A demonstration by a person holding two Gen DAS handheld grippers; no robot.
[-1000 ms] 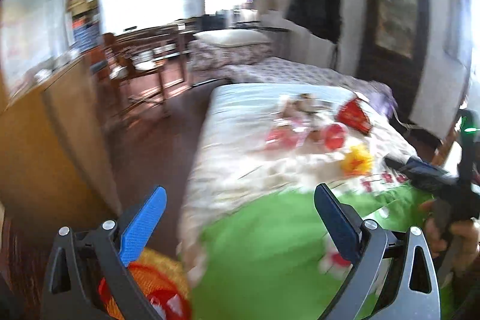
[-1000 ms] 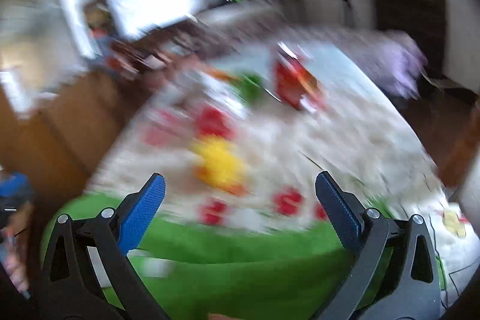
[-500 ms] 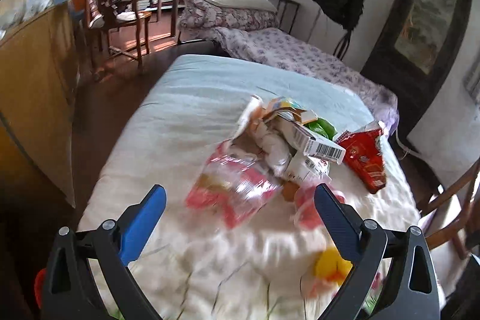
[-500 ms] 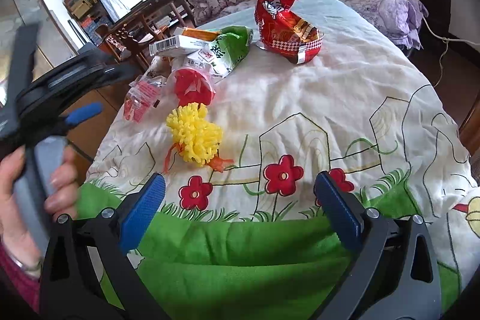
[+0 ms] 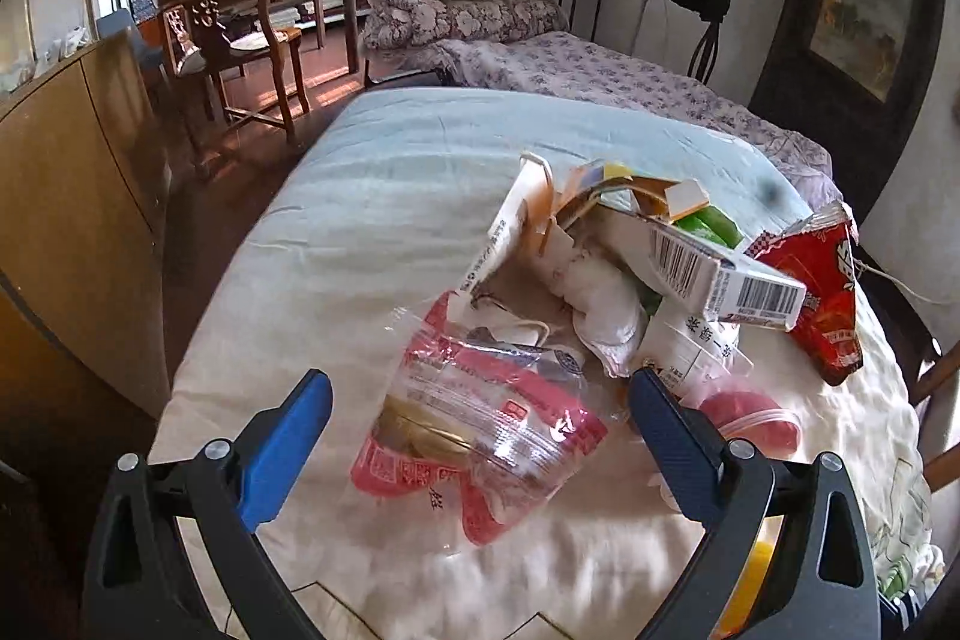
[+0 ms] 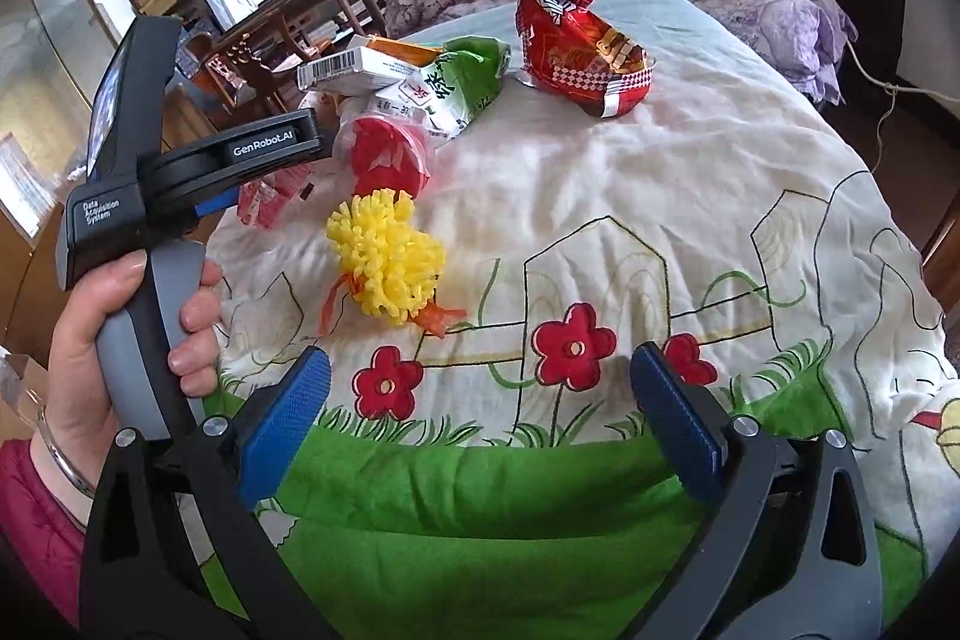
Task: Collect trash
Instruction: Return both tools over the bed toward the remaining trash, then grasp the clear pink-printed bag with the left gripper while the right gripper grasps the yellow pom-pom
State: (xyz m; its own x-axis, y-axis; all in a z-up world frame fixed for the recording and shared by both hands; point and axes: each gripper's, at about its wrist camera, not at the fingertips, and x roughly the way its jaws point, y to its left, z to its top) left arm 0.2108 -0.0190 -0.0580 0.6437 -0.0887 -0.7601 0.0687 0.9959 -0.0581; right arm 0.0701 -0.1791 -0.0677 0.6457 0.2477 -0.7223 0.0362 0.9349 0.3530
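A: Left wrist view first. What does it give that the other doesn't?

B: The left gripper (image 5: 477, 427) with its blue fingers spread wide, nothing between them but air. A clear-and-pink plastic bag (image 5: 480, 430) lies on the bed cover (image 5: 360, 232) right between the fingertips, though below them. At about 1 o'clock from the bag sits the heap: a white barcoded carton (image 5: 714, 274), crumpled white paper (image 5: 600, 304), a torn cardboard box (image 5: 522, 226). The red snack bag (image 5: 822, 292) stands at 2 o'clock, beyond the carton's end. Only this view shows the wooden chair (image 5: 240, 40) at 11 o'clock and the floral bedding (image 5: 480, 16) at 12.

A: And the right wrist view?

B: The right gripper (image 6: 480, 400), fingers likewise wide apart and empty, over the green border of the cover. The yellow frilly wrapper (image 6: 390, 262) lies at 11 o'clock from it, near but clear of the fingers. Beyond that, toward 12, a red-lidded cup (image 6: 387, 154), then a green packet (image 6: 468, 82) touching the carton (image 6: 354, 70). The red snack bag (image 6: 576, 46) sits at 12 to 1 o'clock, just apart from the heap.

A: Anything only here?

B: The left hand (image 6: 120, 340) gripping the grey handle at 9 o'clock, the device's nose reaching toward the pink bag (image 6: 270, 202), and the red flowers (image 6: 573, 346) printed on the cover.
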